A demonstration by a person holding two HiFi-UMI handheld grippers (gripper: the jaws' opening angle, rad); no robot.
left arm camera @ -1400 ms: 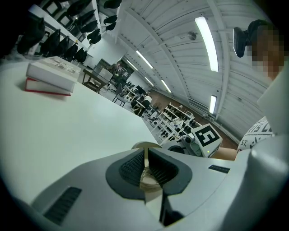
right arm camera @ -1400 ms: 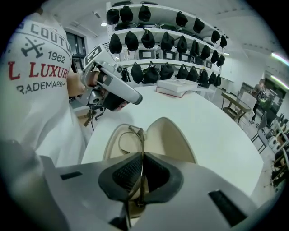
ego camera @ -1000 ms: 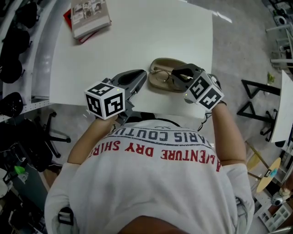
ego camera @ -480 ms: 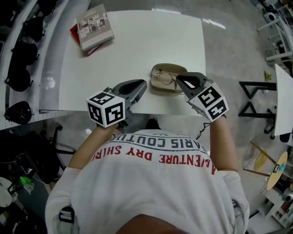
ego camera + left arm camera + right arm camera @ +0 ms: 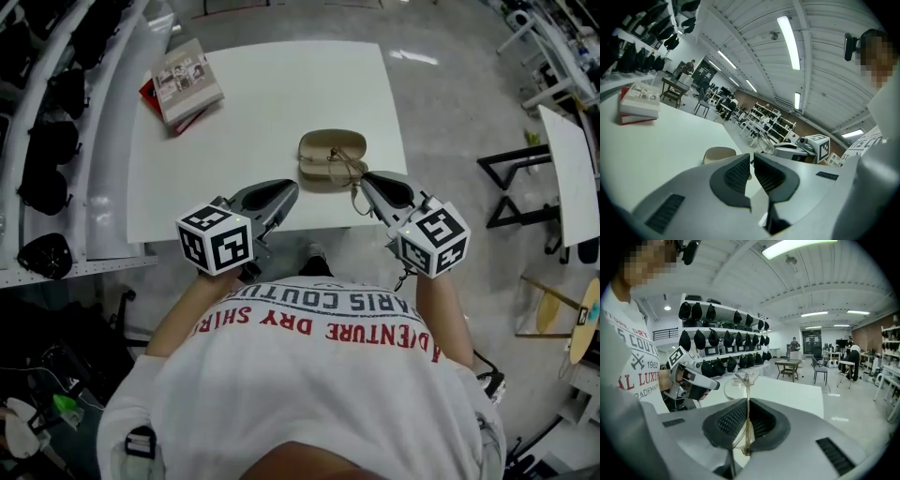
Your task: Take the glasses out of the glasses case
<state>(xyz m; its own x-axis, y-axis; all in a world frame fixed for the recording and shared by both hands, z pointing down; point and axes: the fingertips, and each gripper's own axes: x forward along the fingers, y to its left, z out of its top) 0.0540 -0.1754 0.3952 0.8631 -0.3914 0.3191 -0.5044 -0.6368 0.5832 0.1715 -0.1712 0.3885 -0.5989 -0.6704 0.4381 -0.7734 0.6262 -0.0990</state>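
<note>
Pinching one temple in closed fingers, the right gripper [image 5: 366, 178] holds the glasses [image 5: 349, 172] over the near rim of the glasses case [image 5: 323, 147], lenses lying toward it. The left gripper [image 5: 289, 187], fingers closed on nothing, sits farther off to the left.

White table [image 5: 272, 122], grey polished floor [image 5: 469, 103], wall shelves [image 5: 723, 308] of dark gear, ceiling strip lights [image 5: 789, 35]

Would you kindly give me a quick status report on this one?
Left gripper shut, empty. Right gripper shut on glasses by one temple. Glasses in the air beside glasses case. Nothing in the way.
</note>
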